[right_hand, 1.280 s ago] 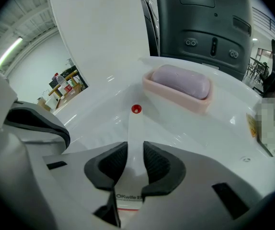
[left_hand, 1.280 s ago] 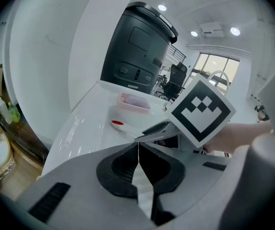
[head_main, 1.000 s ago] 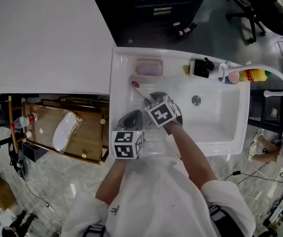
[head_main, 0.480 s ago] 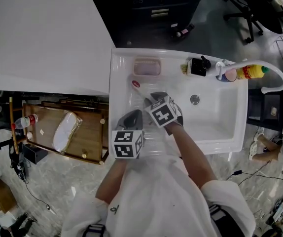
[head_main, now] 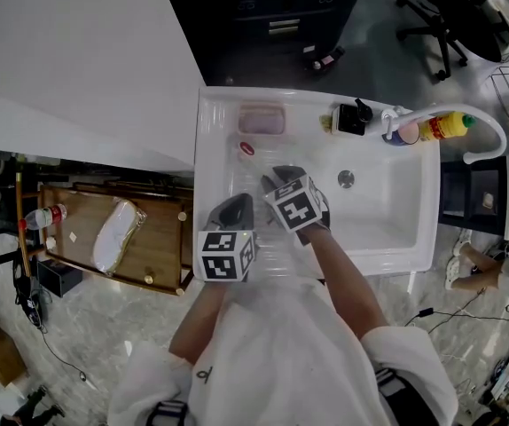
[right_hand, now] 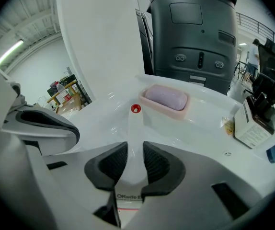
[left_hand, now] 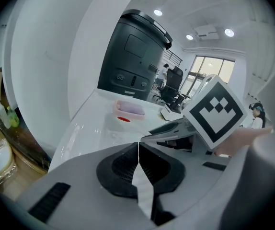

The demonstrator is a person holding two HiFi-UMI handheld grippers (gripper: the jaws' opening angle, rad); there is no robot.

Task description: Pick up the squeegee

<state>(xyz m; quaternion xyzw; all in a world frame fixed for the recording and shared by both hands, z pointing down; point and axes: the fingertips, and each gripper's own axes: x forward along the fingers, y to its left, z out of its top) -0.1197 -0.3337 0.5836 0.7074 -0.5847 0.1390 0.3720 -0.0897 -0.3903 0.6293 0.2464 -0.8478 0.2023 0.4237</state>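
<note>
Your right gripper pinches the white plastic squeegee with the red-capped handle between half-spread jaws; your left gripper has its jaws pressed together, pad against pad.

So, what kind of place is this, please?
Probably an office or lab with a test washing station: a white sink with a faucet stands near a black office chair and loose floor cables.

Sink basin open around the drain; soap dish and faucet obstruct along the sink's far rim.
</note>
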